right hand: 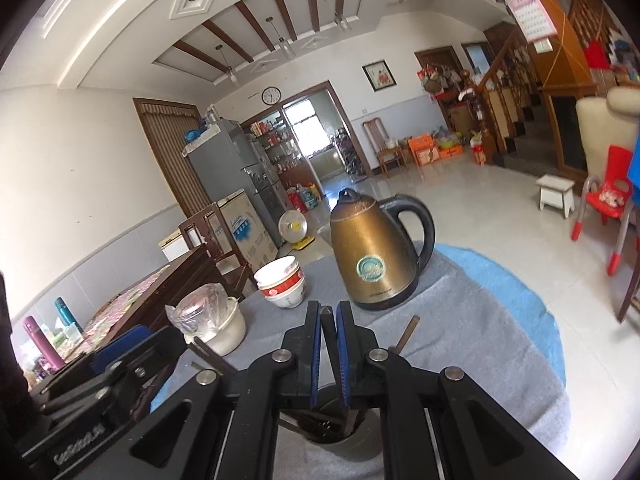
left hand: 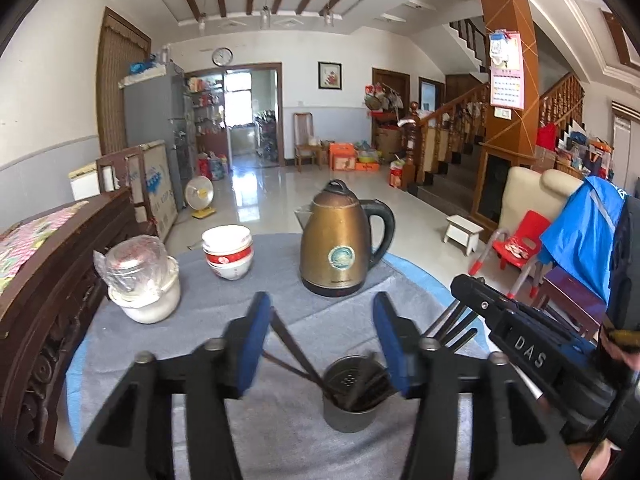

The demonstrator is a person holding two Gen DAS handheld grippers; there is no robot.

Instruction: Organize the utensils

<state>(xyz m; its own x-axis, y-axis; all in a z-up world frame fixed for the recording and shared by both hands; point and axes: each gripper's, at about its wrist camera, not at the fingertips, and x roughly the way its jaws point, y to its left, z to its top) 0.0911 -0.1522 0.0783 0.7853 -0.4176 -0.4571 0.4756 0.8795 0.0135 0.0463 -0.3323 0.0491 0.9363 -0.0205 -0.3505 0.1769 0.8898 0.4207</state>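
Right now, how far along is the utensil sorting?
Done: several dark chopsticks already stand in the round grey metal cup. In hand: the right tongs are shut on a further dark bundle near the cup; the left tongs are open, gripping nothing. Left, seemingly: dropping that bundle in.

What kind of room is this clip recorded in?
Most likely a lived-in home's open living and dining hall: a cloth-covered table with kettle and stacked bowls, a refrigerator, and a wooden staircase.
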